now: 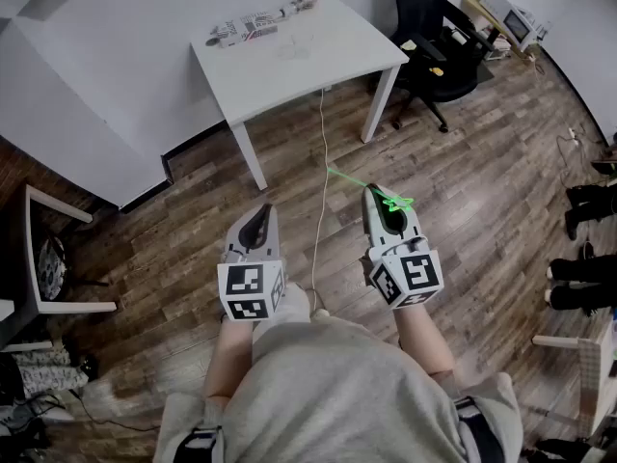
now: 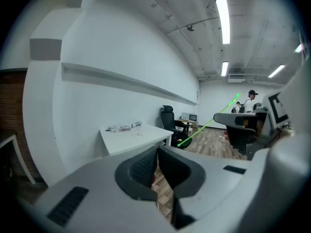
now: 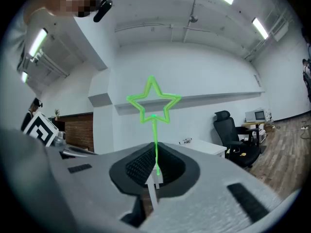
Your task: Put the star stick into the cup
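Note:
My right gripper (image 1: 372, 193) is shut on a thin green star stick (image 1: 395, 202), held over the wood floor in front of the person. In the right gripper view the star (image 3: 153, 101) stands upright above the jaws and its stem runs down between the pads (image 3: 141, 166). In the left gripper view the stick (image 2: 209, 123) shows as a slanted green line. My left gripper (image 1: 261, 212) hangs level beside it, jaws together with nothing in them. A small clear cup (image 2: 139, 127) stands on the white table (image 1: 318, 66) farther ahead.
A long patterned object (image 1: 258, 28) lies at the table's back edge. A black office chair (image 1: 434, 37) stands to the table's right. A white chair frame (image 1: 58, 258) is at the left. A cable (image 1: 321, 162) runs across the floor. Seated people's legs (image 1: 578, 278) show at the right edge.

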`<state>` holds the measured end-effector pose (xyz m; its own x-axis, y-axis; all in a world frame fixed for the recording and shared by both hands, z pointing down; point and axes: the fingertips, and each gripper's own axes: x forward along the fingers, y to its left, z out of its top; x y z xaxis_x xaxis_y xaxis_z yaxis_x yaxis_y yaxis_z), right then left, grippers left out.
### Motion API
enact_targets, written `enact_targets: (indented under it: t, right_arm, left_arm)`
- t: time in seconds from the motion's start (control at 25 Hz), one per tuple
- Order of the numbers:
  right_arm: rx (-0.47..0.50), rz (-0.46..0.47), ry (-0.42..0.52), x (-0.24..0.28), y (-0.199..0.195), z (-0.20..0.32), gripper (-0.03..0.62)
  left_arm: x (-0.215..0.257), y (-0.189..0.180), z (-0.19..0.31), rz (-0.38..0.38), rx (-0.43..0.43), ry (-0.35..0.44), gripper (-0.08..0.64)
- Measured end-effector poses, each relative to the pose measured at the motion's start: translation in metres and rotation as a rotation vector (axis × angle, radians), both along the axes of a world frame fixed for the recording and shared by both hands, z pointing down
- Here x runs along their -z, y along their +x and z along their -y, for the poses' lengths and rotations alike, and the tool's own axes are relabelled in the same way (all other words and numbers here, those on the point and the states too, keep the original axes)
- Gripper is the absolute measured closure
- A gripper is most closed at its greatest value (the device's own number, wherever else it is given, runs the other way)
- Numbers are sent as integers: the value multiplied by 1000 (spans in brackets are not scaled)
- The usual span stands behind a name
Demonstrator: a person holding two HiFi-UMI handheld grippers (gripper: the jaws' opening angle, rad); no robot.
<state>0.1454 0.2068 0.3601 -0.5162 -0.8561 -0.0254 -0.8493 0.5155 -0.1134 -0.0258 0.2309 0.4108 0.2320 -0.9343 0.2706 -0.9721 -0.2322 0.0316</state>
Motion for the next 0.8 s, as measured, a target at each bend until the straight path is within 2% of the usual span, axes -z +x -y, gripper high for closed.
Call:
enact_targets:
  t: [0.16,0.44,0.68,0.8]
  right_arm:
    - [1,-16,11,9,15,-28,581]
    - [16,-15,9,8,25,-48,581]
    - [29,48,-11,7,28,-56,580]
    - [25,46,-18,3,29,-54,580]
  left_arm:
    - [6,11,-27,-6,13,-11,549]
    - [8,27,-43,0,6,0,549]
    - [7,31,-48,-20,3,-7,549]
    - [6,32,-47,-27,1,-7,549]
